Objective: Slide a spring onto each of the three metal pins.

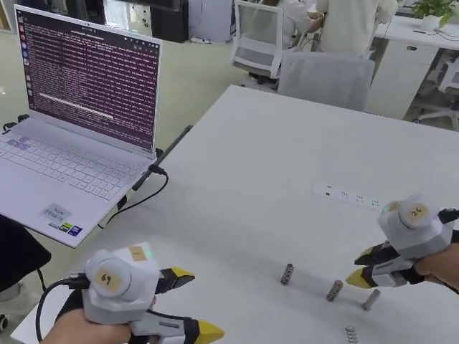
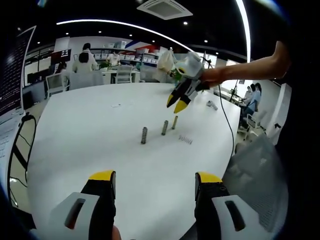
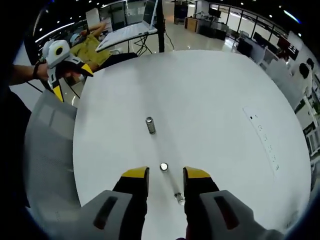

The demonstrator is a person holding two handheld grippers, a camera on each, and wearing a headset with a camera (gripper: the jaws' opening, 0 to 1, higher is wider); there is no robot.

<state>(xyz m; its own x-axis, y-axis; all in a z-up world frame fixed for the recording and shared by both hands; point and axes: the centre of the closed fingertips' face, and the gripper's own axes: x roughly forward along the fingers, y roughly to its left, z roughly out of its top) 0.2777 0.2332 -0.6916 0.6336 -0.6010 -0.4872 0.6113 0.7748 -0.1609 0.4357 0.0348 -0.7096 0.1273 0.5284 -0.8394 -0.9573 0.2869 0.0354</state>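
I count three pins on the table [image 1: 251, 158]: left pin [image 1: 287, 274] and middle pin [image 1: 334, 290] wear springs, right pin [image 1: 371, 299] looks bare. One loose spring [image 1: 351, 334] lies nearer. Right gripper [image 1: 362, 266] hovers above the middle pin, jaws apart, empty. Left gripper [image 1: 197, 302] is near-left, jaws apart, empty.

**Yellow-tipped left gripper [image 1: 197, 302] and right gripper [image 1: 358, 267], jaws parted and empty, over a white workbench [image 1: 258, 165].**

On the near side of the flat white power strip [image 1: 346, 195], three short metal pins stand in a row: a first spring-wrapped pin [image 1: 287, 274], a second spring-wrapped pin [image 1: 334, 290] and what looks like a bare pin [image 1: 371, 299], just beneath the right gripper's tips. A loose coiled steel spring [image 1: 351, 334] lies nearer still. Far left of the strip sits an open silver laptop [image 1: 79, 143] with a black cable [image 1: 147, 188]. Beyond the strip is a grey chair [image 1: 326, 79].
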